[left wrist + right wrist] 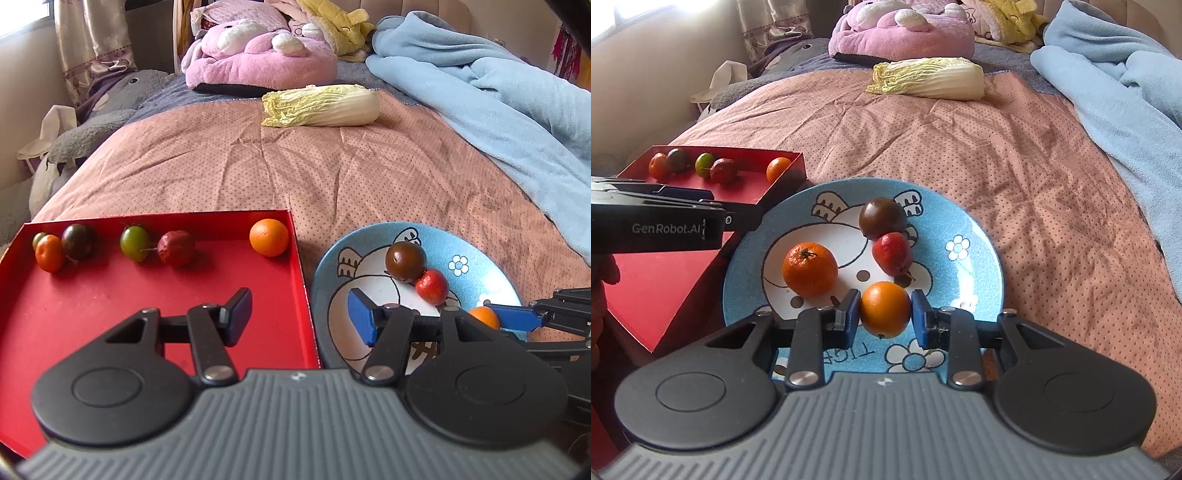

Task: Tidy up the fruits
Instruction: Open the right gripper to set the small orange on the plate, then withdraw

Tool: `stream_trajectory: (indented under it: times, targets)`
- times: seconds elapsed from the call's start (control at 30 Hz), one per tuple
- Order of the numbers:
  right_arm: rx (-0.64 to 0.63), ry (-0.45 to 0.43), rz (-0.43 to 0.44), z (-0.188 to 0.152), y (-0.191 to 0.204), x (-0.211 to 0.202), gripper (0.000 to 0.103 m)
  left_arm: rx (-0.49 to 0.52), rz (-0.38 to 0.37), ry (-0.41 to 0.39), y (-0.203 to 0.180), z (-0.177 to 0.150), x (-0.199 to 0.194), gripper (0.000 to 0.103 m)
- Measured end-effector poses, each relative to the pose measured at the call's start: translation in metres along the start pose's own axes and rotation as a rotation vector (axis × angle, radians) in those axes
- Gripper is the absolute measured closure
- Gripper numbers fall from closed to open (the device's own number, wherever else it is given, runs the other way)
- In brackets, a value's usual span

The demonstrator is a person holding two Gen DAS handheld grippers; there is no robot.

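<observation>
The right gripper's [885,311] fingers pinch a small orange [885,309] above the blue plate [979,236], probably for sorting; the left gripper [301,313] hangs spread, empty.

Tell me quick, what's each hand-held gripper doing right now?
Left hand-held gripper: open, holding nothing, over the tray's edge.
Right hand-held gripper: shut on an orange above the plate.

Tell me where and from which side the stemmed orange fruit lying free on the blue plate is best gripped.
Grip the stemmed orange fruit across its round middle, coming from above. It lies alone on the blue plate, stem up, with bare plate on its left and right for the fingers; the red fruit lies well off to its right.
</observation>
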State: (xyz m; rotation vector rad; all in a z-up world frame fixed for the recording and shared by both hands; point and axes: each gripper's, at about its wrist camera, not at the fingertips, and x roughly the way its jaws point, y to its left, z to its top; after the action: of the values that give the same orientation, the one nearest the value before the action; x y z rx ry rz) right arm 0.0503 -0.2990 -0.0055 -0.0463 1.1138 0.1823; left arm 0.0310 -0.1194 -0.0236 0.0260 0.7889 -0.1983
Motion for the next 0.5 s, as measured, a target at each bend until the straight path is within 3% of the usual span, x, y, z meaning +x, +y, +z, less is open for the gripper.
stream_trajectory:
  times: [0.2,0.27,0.5]
  targets:
    - [0.012,-0.06,-0.01,0.005,0.001,-0.015,0.063,-0.006,0.002,0.002,0.001,0.0,0.0,0.043]
    - [0.011,-0.083,-0.008,0.008,0.004,-0.023,0.056,-0.007,0.002,0.003,0.001,0.0,0.0,0.043]
    - [-0.042,-0.102,0.042,0.012,0.027,-0.039,0.054,-0.015,0.007,-0.003,0.005,0.0,-0.003,0.043]
